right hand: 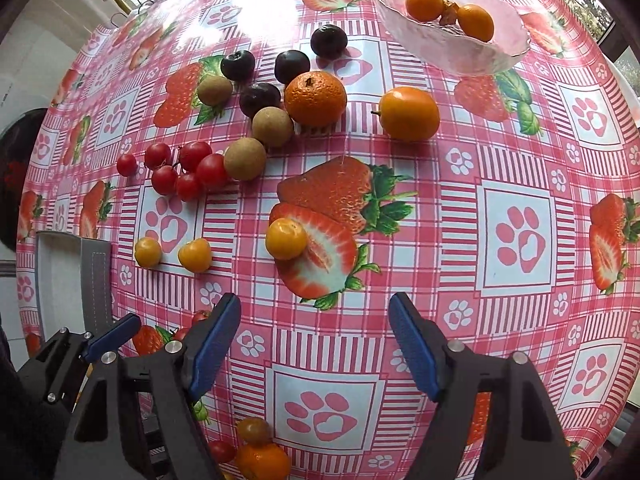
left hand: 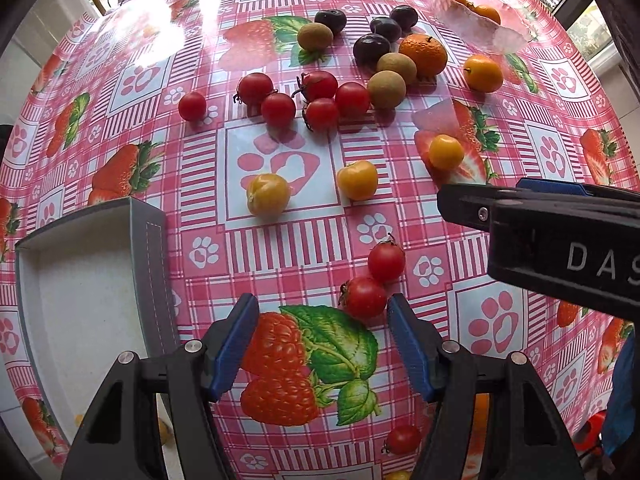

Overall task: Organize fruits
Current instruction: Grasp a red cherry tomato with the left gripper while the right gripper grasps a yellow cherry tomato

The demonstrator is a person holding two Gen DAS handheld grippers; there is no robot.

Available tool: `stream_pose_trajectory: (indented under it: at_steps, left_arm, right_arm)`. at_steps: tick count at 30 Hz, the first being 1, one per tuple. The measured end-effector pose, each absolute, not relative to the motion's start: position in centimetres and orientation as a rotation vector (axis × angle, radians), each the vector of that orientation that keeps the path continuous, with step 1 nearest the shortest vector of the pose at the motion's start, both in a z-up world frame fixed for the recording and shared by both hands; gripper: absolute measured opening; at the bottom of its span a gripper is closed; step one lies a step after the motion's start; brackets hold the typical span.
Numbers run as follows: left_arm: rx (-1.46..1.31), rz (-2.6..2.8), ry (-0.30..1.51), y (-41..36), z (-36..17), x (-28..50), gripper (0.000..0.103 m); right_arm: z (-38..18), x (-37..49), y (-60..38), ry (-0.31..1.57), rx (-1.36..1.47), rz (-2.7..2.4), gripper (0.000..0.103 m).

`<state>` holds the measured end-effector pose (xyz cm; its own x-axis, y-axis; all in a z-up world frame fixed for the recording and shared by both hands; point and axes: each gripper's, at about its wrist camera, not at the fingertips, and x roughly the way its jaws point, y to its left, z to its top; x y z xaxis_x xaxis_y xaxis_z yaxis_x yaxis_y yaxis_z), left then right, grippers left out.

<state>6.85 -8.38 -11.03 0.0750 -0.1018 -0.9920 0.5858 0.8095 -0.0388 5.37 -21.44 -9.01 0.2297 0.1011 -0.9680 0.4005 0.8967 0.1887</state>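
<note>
Fruits lie loose on a pink strawberry-print tablecloth. My left gripper (left hand: 322,334) is open and empty, with a red cherry tomato (left hand: 364,297) just ahead between its fingertips and another (left hand: 386,261) behind it. My right gripper (right hand: 314,334) is open and empty, just short of a yellow berry (right hand: 286,239). It also shows in the left wrist view (left hand: 520,224) at the right. A glass bowl (right hand: 472,58) at the far right holds two orange fruits (right hand: 425,3). A mandarin (right hand: 315,93), a kumquat (right hand: 409,113), dark plums (right hand: 260,99), brown longans (right hand: 245,159) and a cluster of cherry tomatoes (right hand: 188,170) lie beyond.
A grey box with a white inside (left hand: 150,264) stands at the left, next to my left gripper. Two more yellow berries (left hand: 268,194) lie mid-table. More small fruits (right hand: 262,460) lie under the right gripper at the near edge. Windows stand behind the table.
</note>
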Motion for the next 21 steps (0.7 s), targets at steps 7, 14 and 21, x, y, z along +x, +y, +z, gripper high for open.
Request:
stream_pose_trajectory:
  at_steps: [7,14,21]
  left_arm:
    - [0.413,-0.512,1.404,-8.5,-11.6,7.1,0.063]
    - [0.416,-0.535,1.397,-8.8,-11.2,6.9,0.026]
    - [0.366,-0.578,1.417,-8.1,-10.4,6.9,0.025]
  right_arm:
    - [-9.5,7.5,-20.5,1.328,0.378,-0.184,0.059]
    - [-9.4,8.7,-20.4,1.298,0.37,-0.177,0.025]
    - [-9.4,6.6,-21.5,1.282,0.488,-0.184,0.024]
